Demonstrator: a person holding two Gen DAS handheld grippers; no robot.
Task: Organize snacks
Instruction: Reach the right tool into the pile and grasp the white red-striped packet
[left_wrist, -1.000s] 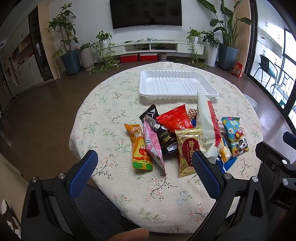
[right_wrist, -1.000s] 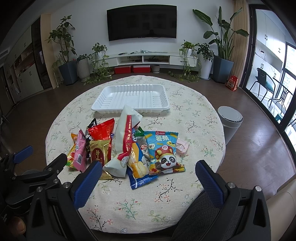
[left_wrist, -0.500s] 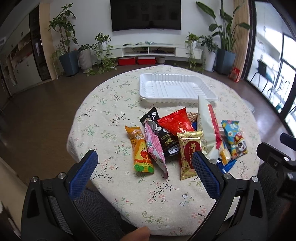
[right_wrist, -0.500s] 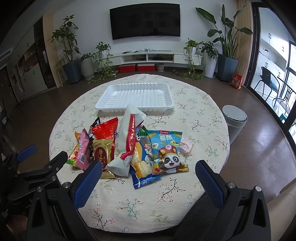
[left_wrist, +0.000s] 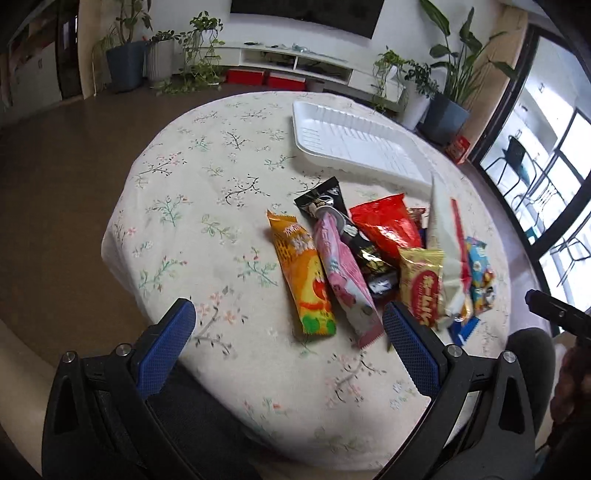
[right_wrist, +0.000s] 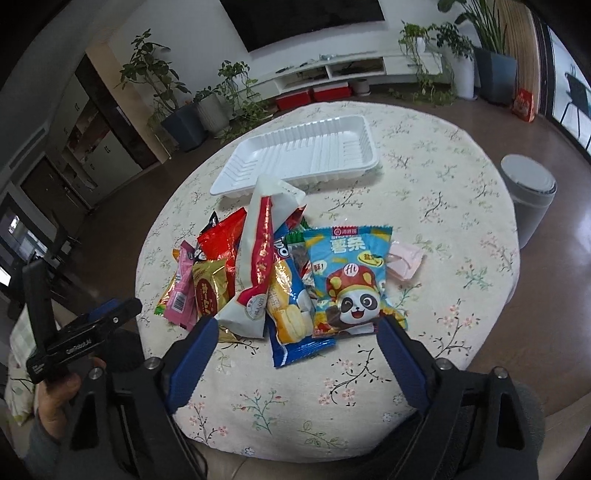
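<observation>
White and ribbed, the plastic tray (right_wrist: 303, 155) sits with nothing in it on the far half of the round worktop (right_wrist: 461, 229), apart from the snack heap (right_wrist: 280, 273) piled nearer the front edge. In the right wrist view a tall white-and-red bag (right_wrist: 262, 254) leans across the middle of the heap, overlapping a red pouch (right_wrist: 221, 243) and a blue packet (right_wrist: 295, 317); a panda-printed packet (right_wrist: 351, 280) lies beside it, and a pale pink wrapper (right_wrist: 404, 260) lies just beyond that. In the left wrist view an orange packet (left_wrist: 303, 280) and a pink packet (left_wrist: 343, 277) lie side by side at the heap's left edge, with a black packet (left_wrist: 332, 203) behind and a gold one (left_wrist: 421, 288) to their right.

Both tongs stand wide open and hold nothing: the left tongs (left_wrist: 288, 332) hover at the near edge before the orange and pink packets, the right tongs (right_wrist: 295, 339) before the blue and panda packets.

A floral cloth covers the worktop. Beyond it lie brown flooring, potted plants (right_wrist: 173, 103), a low white media shelf (right_wrist: 347, 70) under a wall screen, and a grey bin (right_wrist: 528, 195) on the right.
</observation>
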